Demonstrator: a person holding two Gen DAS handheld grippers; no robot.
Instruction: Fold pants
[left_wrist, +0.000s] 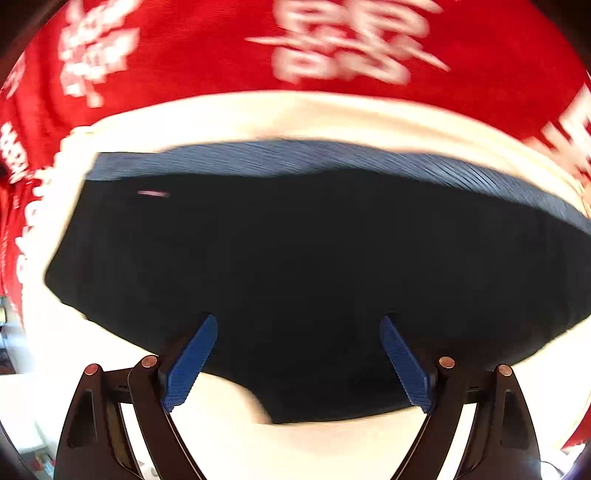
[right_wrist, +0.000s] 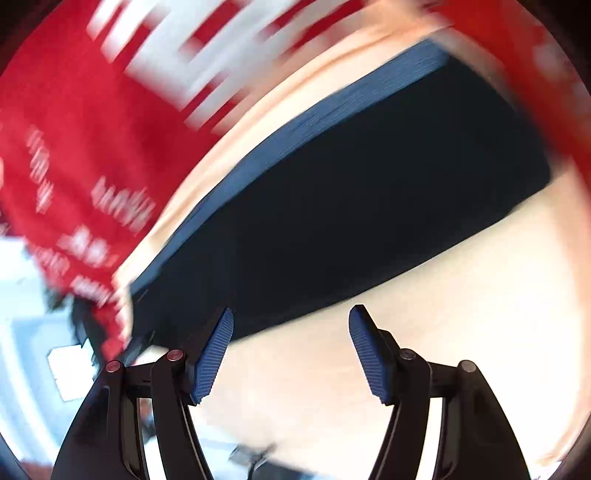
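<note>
Left gripper (left_wrist: 298, 363): jaws wide, nothing between the blue pads (left_wrist: 192, 363). It hangs almost straight above the pants (left_wrist: 295, 266), near their closer edge; whether a pad brushes the cloth cannot be told. No fabric is pinched.

Right gripper (right_wrist: 291, 354): jaws well apart, nothing held. Its left pad (right_wrist: 213, 360) overlaps the closer edge of the pants (right_wrist: 351, 206) in the picture, and its right pad (right_wrist: 369, 360) stands over the bare cream sheet (right_wrist: 424, 314) just beside them. Contact cannot be confirmed; the picture is smeared.

The pants lie as a compact dark block, flat on the cream sheet. A ribbed blue band (left_wrist: 332, 157) runs along their far edge; it looks like a waistband or a stack of folded layers, and I cannot say which. Beyond the pants on the far side, past a strip of cream sheet, lies a red cloth (left_wrist: 184, 55) with blurred white lettering.

Judgement: the step in hand looks like a release after a fold, with both grippers free of the cloth and the garment already reduced to a tidy rectangle. The task appears near its end. The next move calls either for one more fold, taking the closer edge of the pants with both grippers and carrying it across to the ribbed band, or for a light press to flatten the block. Either way both pads must close on the full thickness of the edge, or the layers will slide apart.
</note>
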